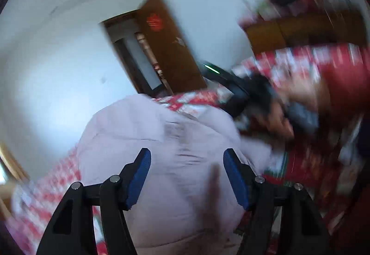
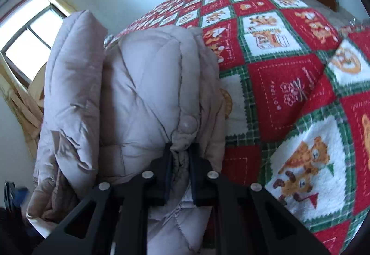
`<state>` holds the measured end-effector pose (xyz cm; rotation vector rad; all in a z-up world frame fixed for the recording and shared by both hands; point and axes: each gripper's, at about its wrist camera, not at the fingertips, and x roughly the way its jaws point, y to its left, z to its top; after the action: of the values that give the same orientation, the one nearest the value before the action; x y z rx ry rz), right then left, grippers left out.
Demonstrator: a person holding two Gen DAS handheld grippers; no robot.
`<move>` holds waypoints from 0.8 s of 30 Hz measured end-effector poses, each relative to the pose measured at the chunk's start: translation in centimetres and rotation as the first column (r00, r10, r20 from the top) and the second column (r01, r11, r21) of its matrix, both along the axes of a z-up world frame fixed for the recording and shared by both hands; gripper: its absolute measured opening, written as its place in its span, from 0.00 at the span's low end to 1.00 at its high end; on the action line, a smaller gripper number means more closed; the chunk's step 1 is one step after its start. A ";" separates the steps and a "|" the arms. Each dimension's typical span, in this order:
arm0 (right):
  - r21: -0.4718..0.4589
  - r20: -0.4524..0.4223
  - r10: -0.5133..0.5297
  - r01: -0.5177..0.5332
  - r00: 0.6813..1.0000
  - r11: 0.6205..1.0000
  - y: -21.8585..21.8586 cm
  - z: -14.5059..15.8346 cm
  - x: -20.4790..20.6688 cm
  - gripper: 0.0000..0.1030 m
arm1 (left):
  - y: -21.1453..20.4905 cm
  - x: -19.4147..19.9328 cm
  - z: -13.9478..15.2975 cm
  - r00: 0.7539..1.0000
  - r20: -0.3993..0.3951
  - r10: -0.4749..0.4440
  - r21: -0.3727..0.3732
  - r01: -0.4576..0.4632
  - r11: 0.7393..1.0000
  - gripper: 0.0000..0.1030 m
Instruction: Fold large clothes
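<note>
- Now on the bed: jacket, long axis running away from both tools.
- Right tool clamped on jacket's near edge.
- Left tool open, empty, above jacket.

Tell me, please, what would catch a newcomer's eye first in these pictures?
The red-and-green quilt with bear patches fills the right of the right wrist view. On it lies a puffy pale jacket, with the right gripper pinching its edge near a snap. The left gripper is open above the jacket.
</note>
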<state>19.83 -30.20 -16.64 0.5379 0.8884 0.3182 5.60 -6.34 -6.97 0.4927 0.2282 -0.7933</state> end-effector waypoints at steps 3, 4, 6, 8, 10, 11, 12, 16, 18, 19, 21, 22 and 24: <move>-0.026 0.012 -0.029 0.029 1.000 0.999 0.4 -0.3 -0.9 0.12 | 5.0 5.8 2.7 0.981 -0.126 0.146 -0.214 -0.170 0.962 0.75; -0.054 0.018 -0.034 0.035 0.999 0.998 0.8 -0.1 -1.2 0.12 | 6.4 8.4 3.3 0.959 -0.177 0.223 -0.265 -0.265 0.927 0.79; -0.085 0.030 -0.041 0.043 0.999 0.995 1.4 0.3 -1.5 0.12 | 9.2 13.9 3.1 0.887 -0.317 0.336 -0.314 -0.432 0.846 0.79; -0.078 0.034 -0.053 0.055 0.998 0.995 1.5 0.2 -1.6 0.12 | 10.6 18.1 2.2 0.834 -0.420 0.357 -0.323 -0.505 0.801 0.79; -0.066 0.030 -0.065 0.066 0.997 0.996 1.5 0.1 -1.8 0.12 | 10.1 20.8 1.1 0.814 -0.462 0.352 -0.309 -0.520 0.796 0.79; -0.068 0.030 -0.067 0.069 0.997 0.995 1.6 0.2 -1.9 0.12 | 8.8 21.7 0.7 0.818 -0.474 0.325 -0.305 -0.499 0.811 0.79; -0.075 0.033 -0.068 0.070 0.997 0.995 1.8 0.3 -2.0 0.12 | 7.8 21.7 0.6 0.828 -0.480 0.291 -0.310 -0.470 0.827 0.79; -0.080 0.034 -0.072 0.075 0.997 0.994 1.6 0.2 -2.4 0.12 | 0.4 22.5 1.8 0.889 -0.395 0.231 -0.218 -0.335 0.916 0.79; -0.067 0.036 -0.075 0.078 0.997 0.995 1.6 0.2 -2.6 0.12 | -3.1 21.6 1.9 0.920 -0.339 0.198 -0.145 -0.259 0.955 0.79; -0.060 0.038 -0.076 0.079 0.996 0.995 1.5 0.0 -2.6 0.12 | -4.5 21.0 1.7 0.932 -0.304 0.197 -0.103 -0.238 0.966 0.79; -0.043 0.043 -0.082 0.084 0.996 0.996 1.2 -0.2 -2.8 0.12 | -6.2 20.5 0.9 0.946 -0.241 0.218 -0.026 -0.231 0.973 0.79; -0.038 0.045 -0.087 0.089 0.995 0.995 1.1 -0.3 -2.9 0.12 | -7.0 20.3 0.0 0.948 -0.217 0.234 0.008 -0.238 0.971 0.79; -0.027 0.047 -0.098 0.099 0.994 0.995 1.0 -0.3 -3.1 0.12 | -7.9 20.5 -1.3 0.951 -0.199 0.238 0.044 -0.234 0.971 0.79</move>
<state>16.70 -29.25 -16.96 0.5430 0.8180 0.2267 26.12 -14.24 -8.25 0.3933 0.4765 -0.6071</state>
